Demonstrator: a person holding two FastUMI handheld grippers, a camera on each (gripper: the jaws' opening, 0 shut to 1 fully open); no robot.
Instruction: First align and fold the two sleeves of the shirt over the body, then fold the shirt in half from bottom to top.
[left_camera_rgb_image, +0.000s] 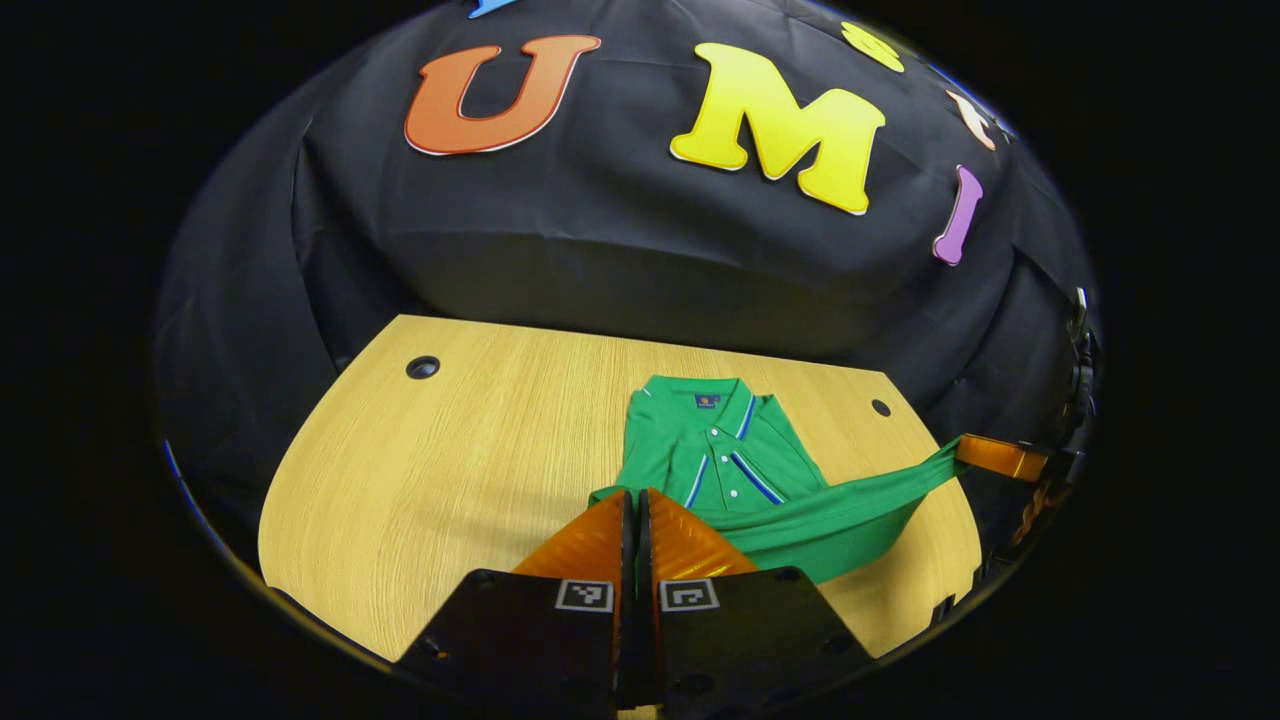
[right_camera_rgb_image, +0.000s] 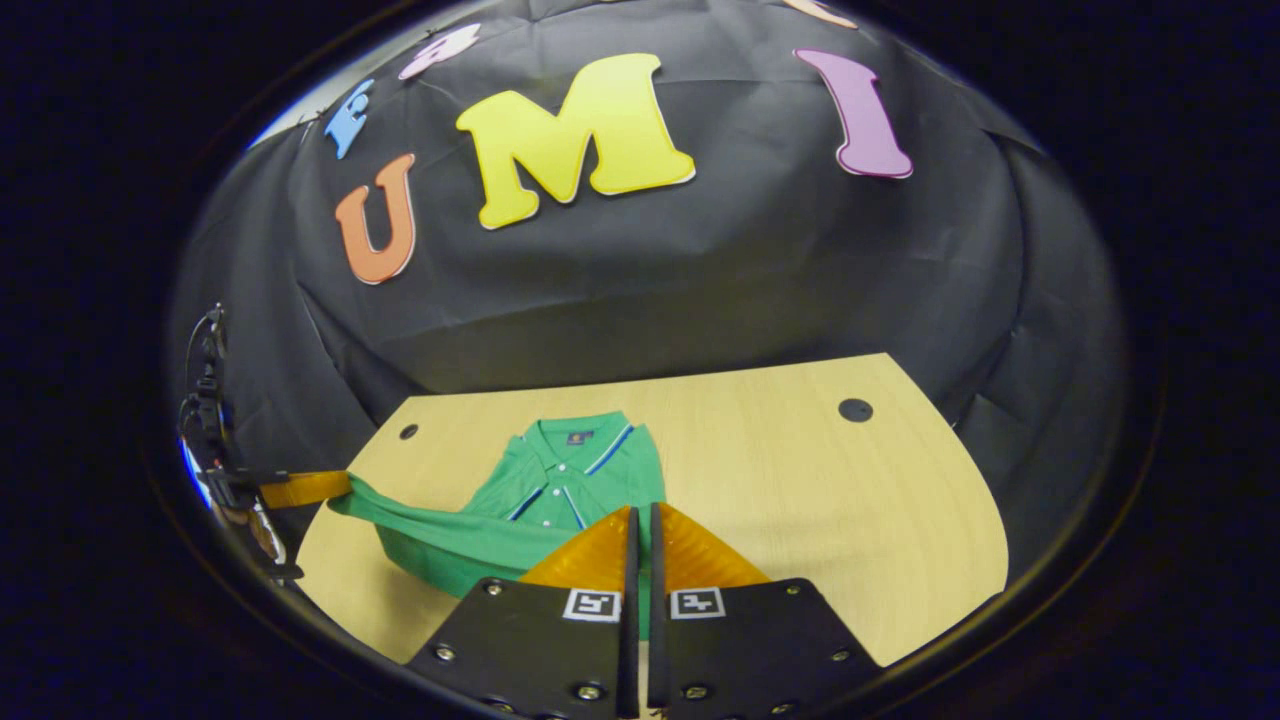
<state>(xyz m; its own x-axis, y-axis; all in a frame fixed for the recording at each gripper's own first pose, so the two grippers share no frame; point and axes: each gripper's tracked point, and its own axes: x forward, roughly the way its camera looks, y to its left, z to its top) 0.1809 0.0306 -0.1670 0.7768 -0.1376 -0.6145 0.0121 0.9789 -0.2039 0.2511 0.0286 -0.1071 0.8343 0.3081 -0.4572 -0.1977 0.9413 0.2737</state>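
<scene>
A green polo shirt (left_camera_rgb_image: 720, 450) (right_camera_rgb_image: 570, 470) with blue-and-white trim lies on the wooden table, collar at the far end and its body narrow. Its bottom hem (left_camera_rgb_image: 850, 505) (right_camera_rgb_image: 450, 535) is raised off the table and stretched into a band between both grippers. My left gripper (left_camera_rgb_image: 636, 495) is shut on one end of the hem; in the right gripper view it appears at the far left (right_camera_rgb_image: 345, 482). My right gripper (right_camera_rgb_image: 640, 510) is shut on the other end and appears at the far right of the left gripper view (left_camera_rgb_image: 962, 450). The sleeves are hard to make out.
The light wooden table (left_camera_rgb_image: 450, 470) (right_camera_rgb_image: 820, 480) has rounded corners and two dark cable holes near its far edge (left_camera_rgb_image: 423, 367) (left_camera_rgb_image: 880, 407). Black cloth hangs behind and around it. Bare tabletop lies on both sides of the shirt.
</scene>
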